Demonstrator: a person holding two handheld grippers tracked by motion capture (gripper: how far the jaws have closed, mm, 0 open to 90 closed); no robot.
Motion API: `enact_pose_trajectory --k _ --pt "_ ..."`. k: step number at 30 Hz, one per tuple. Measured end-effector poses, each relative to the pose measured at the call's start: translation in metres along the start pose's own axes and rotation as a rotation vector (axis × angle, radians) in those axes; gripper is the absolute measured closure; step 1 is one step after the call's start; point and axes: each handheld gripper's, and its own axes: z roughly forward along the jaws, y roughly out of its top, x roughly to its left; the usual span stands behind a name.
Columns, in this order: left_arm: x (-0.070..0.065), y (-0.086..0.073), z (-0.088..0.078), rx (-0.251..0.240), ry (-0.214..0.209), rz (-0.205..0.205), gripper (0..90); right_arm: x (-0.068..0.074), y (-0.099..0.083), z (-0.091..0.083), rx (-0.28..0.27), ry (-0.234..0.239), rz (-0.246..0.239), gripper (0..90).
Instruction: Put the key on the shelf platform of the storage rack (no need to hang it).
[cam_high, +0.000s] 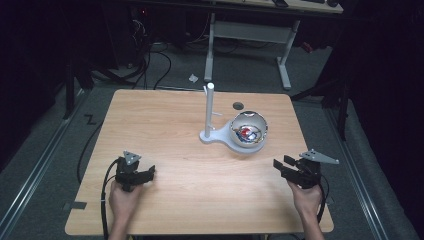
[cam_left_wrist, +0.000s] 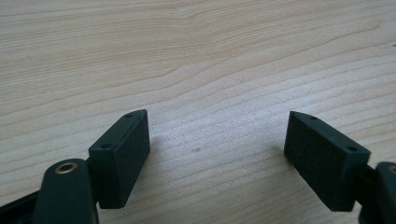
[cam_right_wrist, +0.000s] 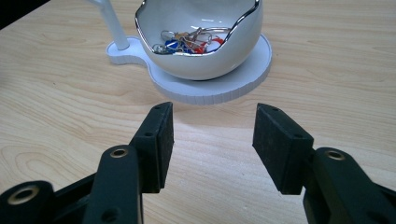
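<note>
On the light wooden desk (cam_high: 165, 130) in the high view, a glossy white egg-shaped bowl with a silver rim (cam_high: 248, 129) sits on a flat white base with an upright white post (cam_high: 209, 107), right of centre. The left claw (cam_high: 145, 173) rests near the front left, the right claw (cam_high: 281, 165) near the front right, both well apart from the bowl. Along the left gripper view, the left claw (cam_left_wrist: 217, 154) is released over bare wood. Along the right gripper view, the right claw (cam_right_wrist: 212, 140) stands released, empty, facing the bowl (cam_right_wrist: 201, 51), which holds a tangle of metal rings with red and blue pieces (cam_right_wrist: 189, 43).
</note>
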Motion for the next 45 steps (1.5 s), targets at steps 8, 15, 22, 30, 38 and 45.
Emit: enact_pose_trajectory --k 8,15,22,30,38,45 --pt "0.000 0.000 0.000 0.000 0.000 0.000 22.8 0.000 -0.006 0.009 0.012 0.001 0.004 48.5" --pt "0.000 0.000 0.000 0.000 0.000 0.000 22.8 -0.001 -0.011 0.016 0.026 0.000 0.007 48.2" --pt "0.000 0.000 0.000 0.000 0.000 0.000 22.8 -0.002 -0.018 0.024 0.055 -0.014 0.012 47.6" --pt "0.000 0.000 0.000 0.000 0.000 0.000 22.8 -0.006 -0.024 0.032 0.072 -0.035 0.012 46.6" --pt "0.000 0.000 0.000 0.000 0.000 0.000 22.8 -0.012 -0.030 0.040 0.074 -0.079 0.009 43.6" --pt "0.000 0.000 0.000 0.000 0.000 0.000 22.8 -0.018 -0.035 0.045 0.084 -0.105 0.018 43.6"
